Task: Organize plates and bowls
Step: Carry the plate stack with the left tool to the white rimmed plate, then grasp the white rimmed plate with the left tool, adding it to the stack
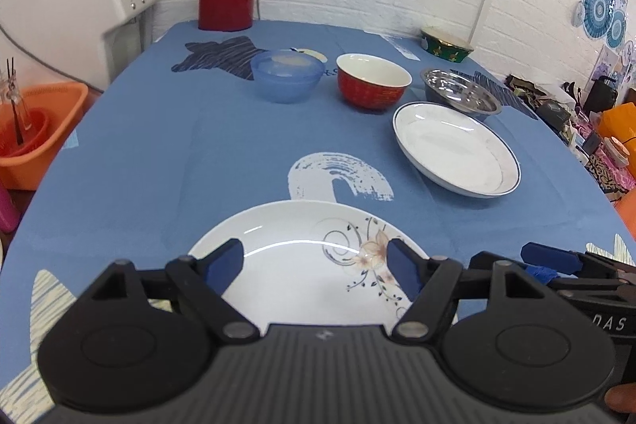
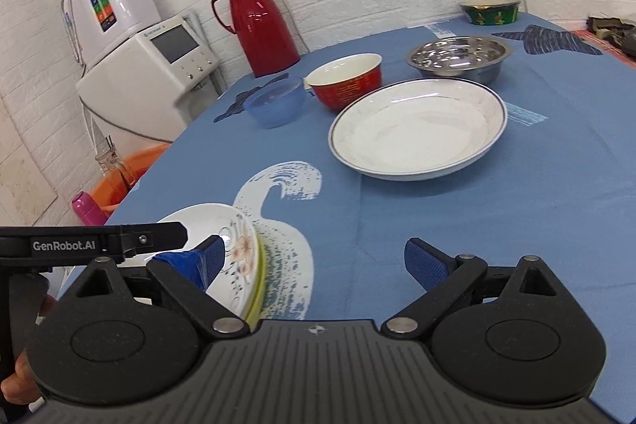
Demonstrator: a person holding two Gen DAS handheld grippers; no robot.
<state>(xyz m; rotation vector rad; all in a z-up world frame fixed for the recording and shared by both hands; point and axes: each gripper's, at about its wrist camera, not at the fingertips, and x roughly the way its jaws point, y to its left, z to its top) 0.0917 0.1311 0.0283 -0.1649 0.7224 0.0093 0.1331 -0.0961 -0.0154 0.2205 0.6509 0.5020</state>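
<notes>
Directly under the left gripper [image 1: 316, 263], whose jaws stand wide apart and hold nothing, lies the flowered plate [image 1: 302, 265] on the blue tablecloth [image 1: 159, 146]. Just beside it to the right, the right gripper [image 2: 314, 261] also gapes empty over bare cloth. Farther off rests the blue-rimmed plate [image 2: 417, 130], near the red bowl [image 2: 346, 78], steel bowl [image 2: 457, 56] and blue plastic bowl [image 2: 274, 102].

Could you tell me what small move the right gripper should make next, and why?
Probably reach the open right gripper forward to the blue-rimmed white plate. It lies alone and ungripped on the blue tablecloth, while the white floral plate already sits by the left gripper.
</notes>
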